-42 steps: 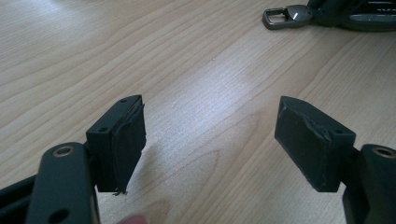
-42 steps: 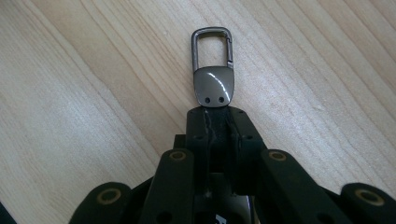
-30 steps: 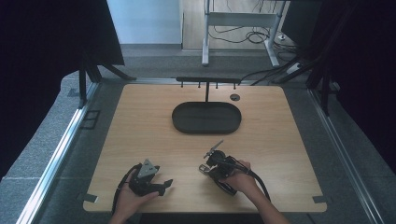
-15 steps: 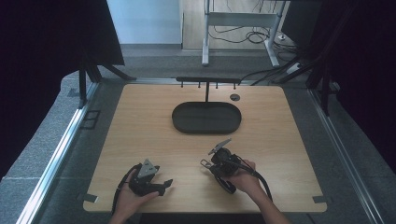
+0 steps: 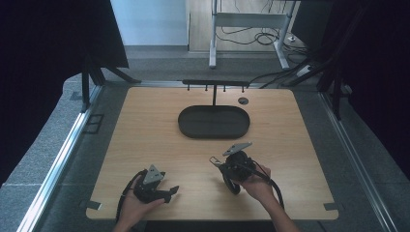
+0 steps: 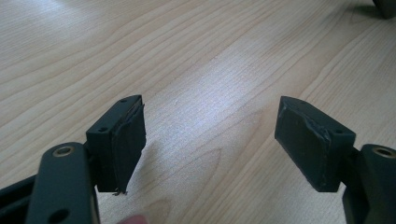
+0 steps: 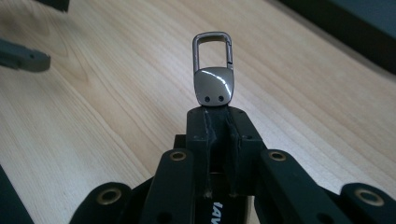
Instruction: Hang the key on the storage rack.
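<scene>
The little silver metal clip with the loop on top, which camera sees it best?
The right gripper view. There the silver metal clip sits close up, its rectangular loop sticking out from the shut right gripper, which pinches its strap. In the high view the clip is just a tiny speck. The left gripper view looks at bare wooden table.

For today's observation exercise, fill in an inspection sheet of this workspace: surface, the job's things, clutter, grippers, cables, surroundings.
Surface: light wooden table, bare around both hands.
Job's things: metal clasp with a rectangular loop, on a dark strap, clamped in the right gripper. Dark oval tray at the table's middle, with a hook rack standing behind it.
Clutter: small dark round thing near the far edge; too small to identify.
Grippers: right jaws shut on the clasp's strap, held above the table. Left gripper jaws wide apart, nothing between them, low over the wood.
Cables: one trails from each gripper; more lie on the floor beyond the table.
Surroundings: dark curtains at both sides, metal frame legs behind.
</scene>
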Available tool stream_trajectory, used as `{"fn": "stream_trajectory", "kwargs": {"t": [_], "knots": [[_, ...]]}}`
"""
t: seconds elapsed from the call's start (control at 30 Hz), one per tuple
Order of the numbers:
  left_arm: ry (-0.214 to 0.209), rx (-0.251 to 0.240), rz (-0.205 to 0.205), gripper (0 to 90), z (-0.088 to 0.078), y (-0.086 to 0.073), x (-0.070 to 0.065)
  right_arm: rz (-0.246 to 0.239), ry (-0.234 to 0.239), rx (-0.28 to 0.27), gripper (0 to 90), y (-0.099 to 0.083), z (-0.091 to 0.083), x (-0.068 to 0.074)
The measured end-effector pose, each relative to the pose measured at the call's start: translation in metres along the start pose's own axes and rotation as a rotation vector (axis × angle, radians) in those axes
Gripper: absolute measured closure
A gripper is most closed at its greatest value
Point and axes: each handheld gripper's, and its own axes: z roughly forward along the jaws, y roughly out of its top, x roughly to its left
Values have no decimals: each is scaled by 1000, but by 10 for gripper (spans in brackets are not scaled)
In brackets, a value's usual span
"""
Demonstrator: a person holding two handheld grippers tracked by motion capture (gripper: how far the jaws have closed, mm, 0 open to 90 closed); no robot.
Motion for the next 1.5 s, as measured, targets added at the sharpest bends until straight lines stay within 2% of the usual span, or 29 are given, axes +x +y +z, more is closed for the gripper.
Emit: {"fn": "stream_trajectory", "kwargs": {"t": [0.1, 0.17, 0.23, 0.27, 0.3, 0.37, 0.57, 1.13, 1.5], "knots": [[1, 1, 2, 254, 0, 0, 0, 10, 4, -29, 809, -1, -5, -2], [1, 2, 2, 254, 1, 0, -1, 19, -4, -82, 809, -1, -10, -3], [2, 4, 4, 254, 1, 0, -1, 25, -7, -102, 809, -2, -12, -4], [1, 4, 5, 254, 1, 0, -1, 33, -16, -145, 809, -2, -15, -5], [1, 4, 5, 254, 1, 0, -1, 33, -16, -145, 809, -2, -15, -5], [1, 5, 6, 254, 1, 0, -1, 37, -11, -190, 809, -2, -18, -7], [-1, 5, 5, 254, 1, 0, -1, 21, -9, -225, 809, -2, -19, -6], [-1, 9, 4, 254, 2, -1, -1, 38, -16, -299, 809, -3, -32, -13], [-2, 8, 1, 254, 3, -1, -1, 51, -46, -331, 809, -4, -43, -19]]}}
